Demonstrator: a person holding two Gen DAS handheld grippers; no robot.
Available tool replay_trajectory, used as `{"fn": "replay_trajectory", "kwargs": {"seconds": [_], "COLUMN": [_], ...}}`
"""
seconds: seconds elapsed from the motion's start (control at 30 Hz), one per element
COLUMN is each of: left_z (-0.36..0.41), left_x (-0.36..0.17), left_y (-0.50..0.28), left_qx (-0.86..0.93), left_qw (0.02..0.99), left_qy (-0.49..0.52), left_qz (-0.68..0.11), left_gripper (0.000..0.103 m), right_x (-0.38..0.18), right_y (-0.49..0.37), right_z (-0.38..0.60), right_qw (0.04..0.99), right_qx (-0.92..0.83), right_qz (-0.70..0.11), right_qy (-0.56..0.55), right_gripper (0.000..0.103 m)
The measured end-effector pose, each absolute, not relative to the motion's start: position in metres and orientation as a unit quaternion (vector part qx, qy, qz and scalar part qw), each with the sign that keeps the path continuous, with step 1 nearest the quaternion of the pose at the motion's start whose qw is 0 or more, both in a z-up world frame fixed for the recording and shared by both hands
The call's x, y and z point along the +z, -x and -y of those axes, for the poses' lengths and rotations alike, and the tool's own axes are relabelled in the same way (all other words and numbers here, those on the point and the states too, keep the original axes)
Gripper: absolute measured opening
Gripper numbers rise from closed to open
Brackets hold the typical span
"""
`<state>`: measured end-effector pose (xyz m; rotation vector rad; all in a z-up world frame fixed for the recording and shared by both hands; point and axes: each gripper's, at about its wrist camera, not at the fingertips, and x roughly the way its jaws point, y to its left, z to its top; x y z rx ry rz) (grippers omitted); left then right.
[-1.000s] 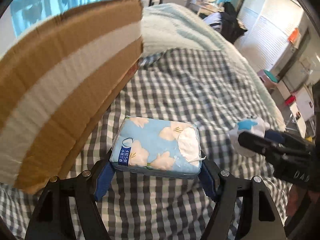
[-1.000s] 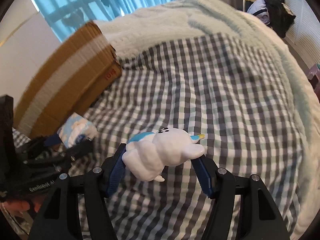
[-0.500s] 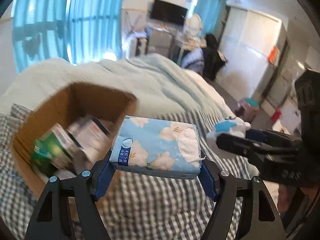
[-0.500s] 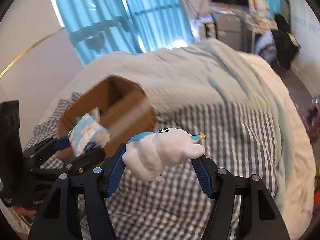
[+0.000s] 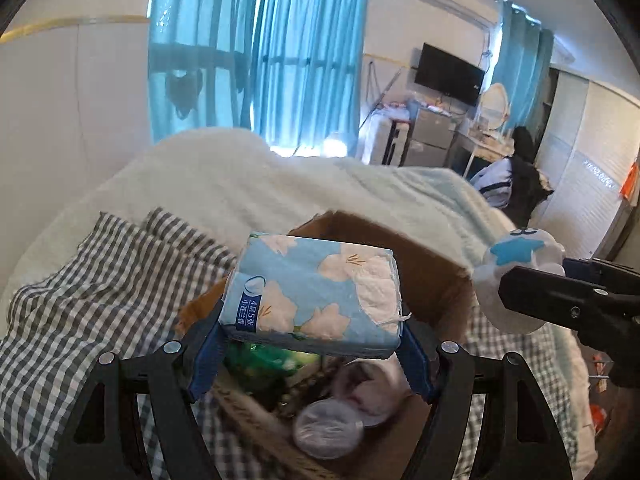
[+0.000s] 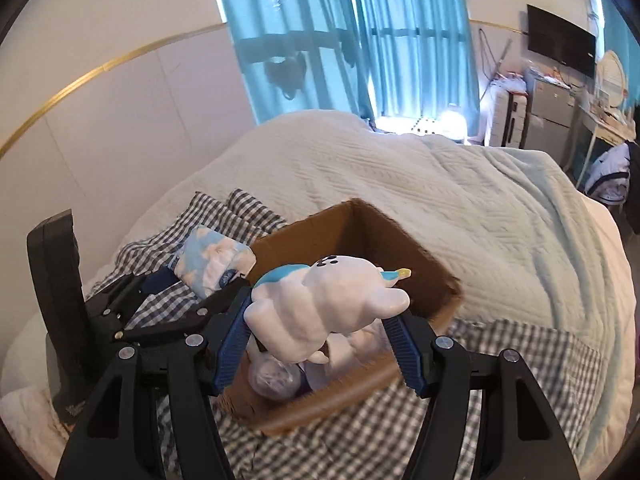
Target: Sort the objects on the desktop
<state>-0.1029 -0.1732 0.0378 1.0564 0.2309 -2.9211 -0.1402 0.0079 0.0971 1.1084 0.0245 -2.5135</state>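
Overhead, the left gripper (image 5: 312,354) is pinching a tissue pack (image 5: 316,292); the right gripper (image 6: 316,350) is clamping a toy (image 6: 320,304) over a seemingly cluttered box (image 6: 360,240).

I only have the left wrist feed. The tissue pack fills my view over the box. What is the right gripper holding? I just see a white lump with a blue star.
Observer: The right gripper is shut on a white plush toy with a blue mane and a yellow-tipped horn.
Operator: Is it over the cardboard box too?
Observer: Yes, in the right wrist view it hangs above the open cardboard box, near its front rim.
Operator: And my tissue pack?
Observer: From there, the tissue pack sits at the box's left edge, in the left gripper.
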Motion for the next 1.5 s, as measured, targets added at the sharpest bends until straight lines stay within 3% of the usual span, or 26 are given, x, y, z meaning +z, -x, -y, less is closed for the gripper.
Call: {"fn": "replay_trajectory", "kwargs": {"seconds": [0.23,0.3,0.37,0.43,0.83,1.07,1.5], "left_z": [0.187,0.185,0.182,0.18,0.159,0.133,0.092], "left_x": [0.008,0.006,0.007,0.009,0.046,0.053,0.02], "left_y": [0.105,0.109,0.108,0.105,0.077,0.051,0.043], "left_qx": [-0.925,-0.923,-0.925,-0.927,-0.934,-0.934,-0.923], "left_qw": [-0.001,-0.01,-0.013,-0.016,-0.015,-0.02,-0.02], "left_qy": [-0.37,-0.373,-0.37,-0.365,-0.351,-0.353,-0.382], "left_qz": [-0.091,-0.09,-0.086,-0.083,-0.067,-0.045,-0.026], "left_gripper": [0.078,0.082,0.086,0.094,0.103,0.103,0.103], "right_x": [0.082,0.086,0.091,0.094,0.104,0.091,0.044], "right_y": [0.163,0.165,0.167,0.165,0.101,0.067,0.051], "right_z": [-0.004,-0.004,-0.006,-0.008,-0.062,-0.099,-0.129], "right_qw": [0.171,0.165,0.154,0.147,0.074,0.044,0.031], "right_qx": [-0.897,-0.903,-0.909,-0.912,-0.931,-0.929,-0.914], "right_qz": [0.007,0.007,0.007,0.003,-0.014,0.01,0.029], "right_qy": [-0.407,-0.398,-0.386,-0.382,-0.357,-0.366,-0.402], "right_gripper": [0.065,0.081,0.085,0.085,0.088,0.103,0.103]}}
